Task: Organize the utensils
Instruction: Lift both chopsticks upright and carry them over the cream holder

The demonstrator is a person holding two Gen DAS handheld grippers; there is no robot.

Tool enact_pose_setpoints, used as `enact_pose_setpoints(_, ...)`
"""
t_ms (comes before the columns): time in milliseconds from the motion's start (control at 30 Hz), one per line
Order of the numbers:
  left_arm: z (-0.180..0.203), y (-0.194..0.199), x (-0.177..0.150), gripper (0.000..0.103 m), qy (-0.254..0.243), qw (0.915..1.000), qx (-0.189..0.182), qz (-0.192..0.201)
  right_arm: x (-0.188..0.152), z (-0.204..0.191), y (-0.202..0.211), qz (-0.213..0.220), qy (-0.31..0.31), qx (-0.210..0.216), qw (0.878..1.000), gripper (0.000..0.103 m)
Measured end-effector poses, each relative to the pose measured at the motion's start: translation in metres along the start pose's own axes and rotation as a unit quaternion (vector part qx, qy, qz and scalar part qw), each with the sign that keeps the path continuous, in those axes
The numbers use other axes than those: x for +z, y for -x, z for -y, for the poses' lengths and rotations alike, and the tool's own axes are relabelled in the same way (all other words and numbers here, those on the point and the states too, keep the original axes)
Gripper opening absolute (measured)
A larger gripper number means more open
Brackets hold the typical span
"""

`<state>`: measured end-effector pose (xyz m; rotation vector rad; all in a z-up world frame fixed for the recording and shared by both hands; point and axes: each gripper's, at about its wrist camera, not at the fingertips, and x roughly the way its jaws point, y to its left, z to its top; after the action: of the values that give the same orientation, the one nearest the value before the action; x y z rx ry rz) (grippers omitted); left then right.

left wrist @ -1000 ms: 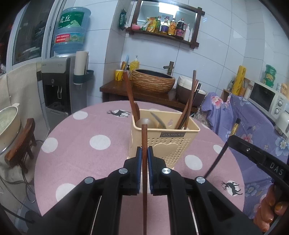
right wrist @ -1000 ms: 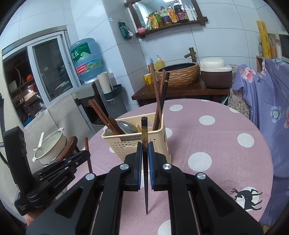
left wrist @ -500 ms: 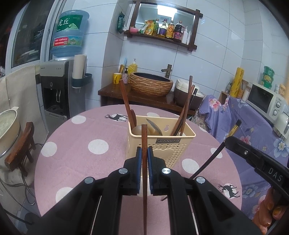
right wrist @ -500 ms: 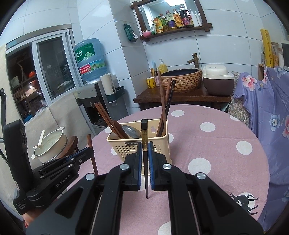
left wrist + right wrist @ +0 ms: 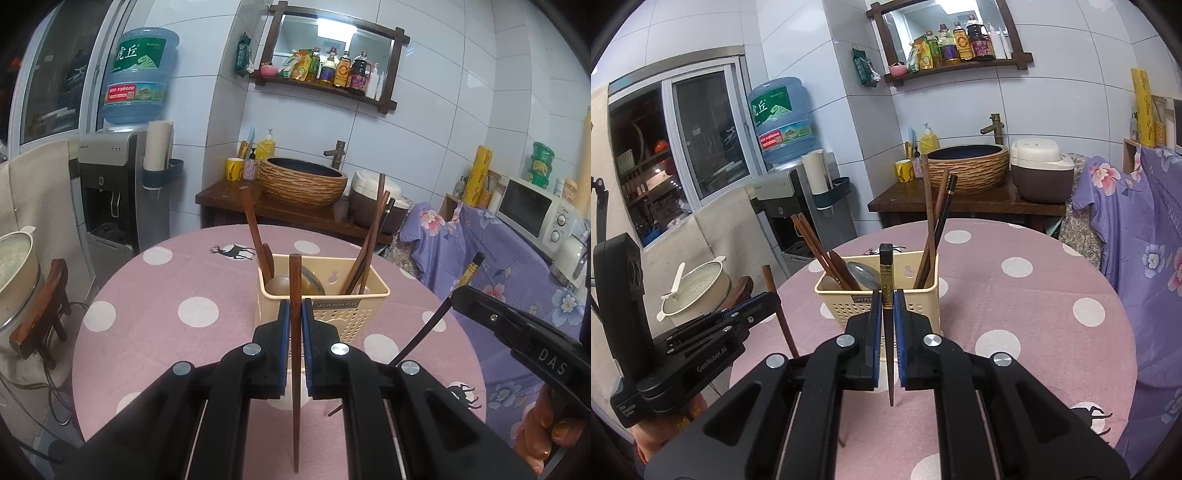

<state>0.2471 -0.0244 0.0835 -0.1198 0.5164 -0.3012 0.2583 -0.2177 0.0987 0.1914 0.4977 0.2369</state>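
A cream plastic utensil basket (image 5: 345,314) (image 5: 842,304) stands on the round pink polka-dot table (image 5: 155,295) (image 5: 1034,295), holding several wooden chopsticks and a spoon (image 5: 277,284). My left gripper (image 5: 294,317) is shut on a reddish-brown wooden chopstick (image 5: 295,350), held upright in front of the basket. My right gripper (image 5: 886,314) is shut on a dark chopstick with a gold band (image 5: 886,291), also upright before the basket. Each gripper shows in the other's view, the right (image 5: 517,339) and the left (image 5: 713,332).
A water dispenser (image 5: 110,192) and a pot on a stool (image 5: 11,266) stand to the left. A wooden counter with a woven basin (image 5: 303,181) and a rice cooker (image 5: 1041,173) is behind the table. A purple flowered cloth (image 5: 498,266) covers furniture at right.
Both grippers have drawn back and up from the basket, which now looks smaller and farther. Both chopsticks stay clamped.
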Motion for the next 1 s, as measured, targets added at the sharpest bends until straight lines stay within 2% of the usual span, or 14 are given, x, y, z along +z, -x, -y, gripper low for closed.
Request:
enact_pose_setpoints(300, 0.004, 0.022, 0.029, 0.007, -0.018, 0.9993, -0.019, 0.027, 0.033, -0.003, 0.012, -0.001, 0.006, 0.021, 1.0, 0.007)
enact_pose_setpoints(533, 0.016, 0.047, 0.076, 0.007, -0.034, 0.9968, -0.047, 0.055, 0.082, -0.013, 0.028, 0.017, 0.017, 0.032, 0.999, 0.007)
enact_pose_setpoints(800, 0.029, 0.06, 0.139, 0.007, -0.042, 0.9923, -0.015, 0.115, 0.139, -0.028, 0.031, 0.064, 0.038, -0.006, 0.997, 0.007)
enact_pose_setpoints(1000, 0.026, 0.035, 0.146, 0.007, -0.032, 0.9932, 0.006, 0.112, 0.149, -0.023, 0.009, 0.065, 0.033, -0.029, 0.997, 0.007)
